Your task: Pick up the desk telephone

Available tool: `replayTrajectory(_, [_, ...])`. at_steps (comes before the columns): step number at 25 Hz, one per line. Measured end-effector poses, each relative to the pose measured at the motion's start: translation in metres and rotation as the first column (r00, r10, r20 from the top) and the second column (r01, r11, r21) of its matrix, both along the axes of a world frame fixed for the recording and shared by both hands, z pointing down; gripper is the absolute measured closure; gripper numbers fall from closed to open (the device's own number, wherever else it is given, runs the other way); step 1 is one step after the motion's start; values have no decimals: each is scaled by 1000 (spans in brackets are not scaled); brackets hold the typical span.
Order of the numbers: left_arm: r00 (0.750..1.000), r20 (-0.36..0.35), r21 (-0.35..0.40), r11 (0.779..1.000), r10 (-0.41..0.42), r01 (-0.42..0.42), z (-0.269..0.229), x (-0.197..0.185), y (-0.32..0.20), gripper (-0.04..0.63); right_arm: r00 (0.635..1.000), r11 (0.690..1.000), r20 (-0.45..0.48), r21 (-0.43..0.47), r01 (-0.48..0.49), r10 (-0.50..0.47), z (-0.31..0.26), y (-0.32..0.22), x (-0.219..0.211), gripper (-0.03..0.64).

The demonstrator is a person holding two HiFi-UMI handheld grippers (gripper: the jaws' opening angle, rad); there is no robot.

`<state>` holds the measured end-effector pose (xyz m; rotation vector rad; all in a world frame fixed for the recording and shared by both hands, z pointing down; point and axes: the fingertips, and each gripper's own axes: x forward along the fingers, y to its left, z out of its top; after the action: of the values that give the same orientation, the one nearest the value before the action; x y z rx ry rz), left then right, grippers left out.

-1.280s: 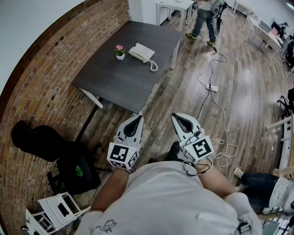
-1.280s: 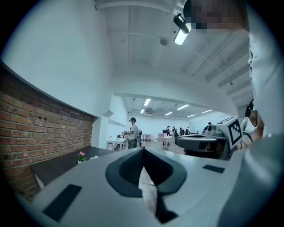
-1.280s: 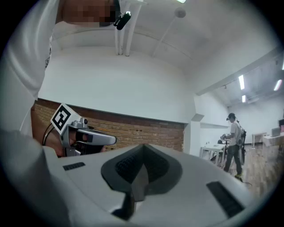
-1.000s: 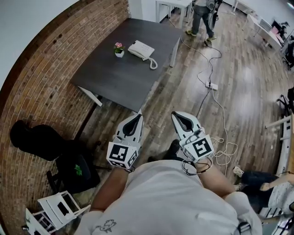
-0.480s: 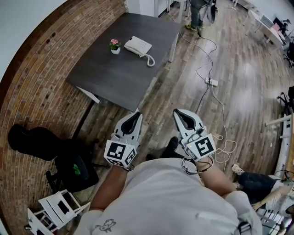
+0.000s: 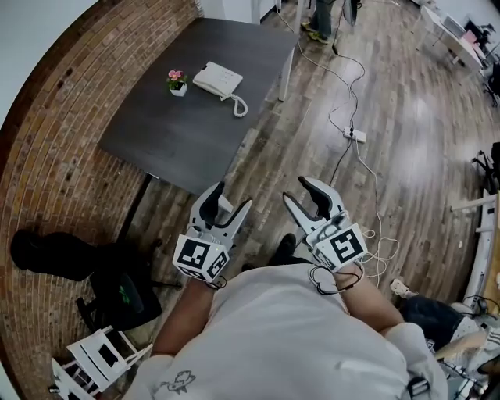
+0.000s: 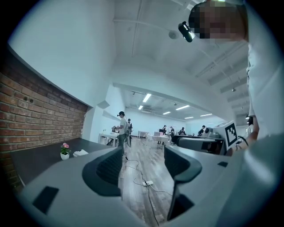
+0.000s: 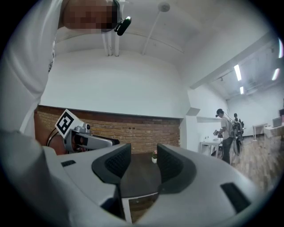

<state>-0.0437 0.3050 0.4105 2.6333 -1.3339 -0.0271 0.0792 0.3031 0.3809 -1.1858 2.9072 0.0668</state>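
Observation:
The white desk telephone (image 6: 217,78) lies on the far part of the dark grey table (image 6: 164,133), its coiled cord (image 6: 238,105) trailing toward the table's right edge. A small pot of pink flowers (image 6: 176,82) stands just left of it. Both grippers are held out level over the floor, well short of the table. My left gripper (image 6: 229,201) and my right gripper (image 6: 303,194) are opening, with nothing between their jaws. In the left gripper view the telephone (image 7: 80,153) shows small and far, left of the left gripper (image 7: 142,164). The right gripper (image 8: 143,162) frames the flower pot (image 8: 154,157).
A brick wall (image 6: 47,117) runs along the table's left side. A cable and power strip (image 6: 355,134) lie on the wood floor to the right. A black bag (image 6: 47,254) and a black chair (image 6: 117,289) sit at lower left. A person (image 6: 316,19) stands beyond the table.
Both grippers' jaws have gone from shut to open. The table and telephone have slid leftward in the head view as I moved.

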Motion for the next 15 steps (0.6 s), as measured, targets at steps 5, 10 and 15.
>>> replayTrajectory(5, [1000,18,-5,1000,-12,12,4,35,-38,282,1000,1000,-8,8,1,-1,1,-34,40,428])
replayTrajectory(10, [999,36,3,1000,-14,14,3,73,-68,282,1000,1000,4,21,0,0,-1,-63,76,428])
replayTrajectory(15, [999,48,9,1000,-8,7,-1,101,-94,282,1000,999,19,30,-14,14,-5,-85,103,426])
